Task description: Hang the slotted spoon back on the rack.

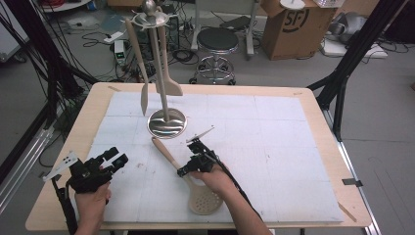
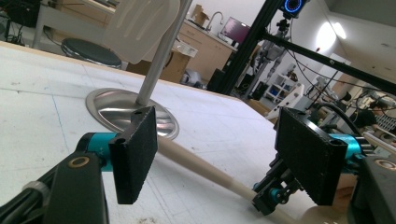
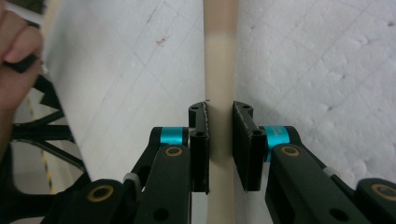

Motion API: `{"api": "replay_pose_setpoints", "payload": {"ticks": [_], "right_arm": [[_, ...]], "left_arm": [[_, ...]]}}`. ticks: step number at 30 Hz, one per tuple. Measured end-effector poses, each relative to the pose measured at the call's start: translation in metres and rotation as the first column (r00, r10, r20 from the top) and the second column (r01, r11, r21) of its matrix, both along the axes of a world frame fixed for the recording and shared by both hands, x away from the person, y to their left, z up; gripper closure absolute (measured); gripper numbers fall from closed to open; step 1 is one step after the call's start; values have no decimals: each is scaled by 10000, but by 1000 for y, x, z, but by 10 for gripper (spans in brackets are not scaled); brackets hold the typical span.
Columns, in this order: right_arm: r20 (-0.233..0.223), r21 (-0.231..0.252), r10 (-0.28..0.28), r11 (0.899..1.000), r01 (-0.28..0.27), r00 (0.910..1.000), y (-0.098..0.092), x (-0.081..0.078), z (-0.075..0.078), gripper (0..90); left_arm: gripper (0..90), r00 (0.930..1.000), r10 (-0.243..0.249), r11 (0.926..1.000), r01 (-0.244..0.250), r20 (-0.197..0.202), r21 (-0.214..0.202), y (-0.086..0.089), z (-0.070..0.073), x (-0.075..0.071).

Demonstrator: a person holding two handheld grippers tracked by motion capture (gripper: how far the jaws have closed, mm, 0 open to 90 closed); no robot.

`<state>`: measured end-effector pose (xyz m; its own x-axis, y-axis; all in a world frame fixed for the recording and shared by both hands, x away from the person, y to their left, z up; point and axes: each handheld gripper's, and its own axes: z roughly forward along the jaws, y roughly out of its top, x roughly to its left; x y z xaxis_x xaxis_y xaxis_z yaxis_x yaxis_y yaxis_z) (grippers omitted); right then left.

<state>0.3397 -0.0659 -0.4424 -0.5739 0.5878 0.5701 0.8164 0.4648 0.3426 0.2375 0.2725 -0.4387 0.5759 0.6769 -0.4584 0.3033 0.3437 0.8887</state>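
Right claw (image 3: 219, 144) pinches the slotted spoon's handle (image 3: 219, 56), probably touching; left claw (image 2: 224, 154) spread, tabletop (image 1: 293, 147) clear around it.

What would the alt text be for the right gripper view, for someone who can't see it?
The right gripper looks down along its two black jaws, which are closed against both sides of a beige utensil handle lying on the white table cover. At the left edge, part of a hand shows.
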Motion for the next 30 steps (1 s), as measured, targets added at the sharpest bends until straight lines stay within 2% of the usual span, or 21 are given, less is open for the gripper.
{"api": "replay_pose_setpoints", "payload": {"ticks": [4, 6, 10, 16, 19, 25, 28, 30], "right_arm": [[150, 500, -313, 9983, 305, 9994, -13, -1, 6, 787], [256, 910, -553, 9945, 527, 9981, -19, -1, 13, 788], [707, 1905, -828, 9793, 680, 9941, -29, -1, 26, 788], [1289, 2541, -1283, 9628, 923, 9833, -38, -4, 39, 788], [1442, 2939, -1479, 9505, 1003, 9784, -41, -3, 43, 788], [1779, 3314, -1908, 9353, 1238, 9654, -50, -1, 54, 788], [2134, 3593, -2144, 9245, 1275, 9532, -54, -3, 61, 788], [2318, 3896, -2378, 9112, 1340, 9432, -56, -4, 65, 788]], "left_arm": [[306, 10000, -31, 10000, 31, 12, -2, -1, 0, 0], [306, 10000, -25, 10000, 25, 19, -6, -1, 0, 0], [306, 10000, -40, 10000, 40, 38, 2, -1, 0, 0], [306, 10000, -51, 10000, 51, 36, 4, -2, 0, 0], [306, 10000, -43, 10000, 43, 25, 25, -2, 0, 0], [306, 10000, -24, 10000, 24, 16, 29, -1, 0, 0], [306, 10000, -28, 10000, 28, -3, 36, -1, -1, 1], [306, 10000, -13, 10000, 13, -10, 26, -1, -1, 1]]}}
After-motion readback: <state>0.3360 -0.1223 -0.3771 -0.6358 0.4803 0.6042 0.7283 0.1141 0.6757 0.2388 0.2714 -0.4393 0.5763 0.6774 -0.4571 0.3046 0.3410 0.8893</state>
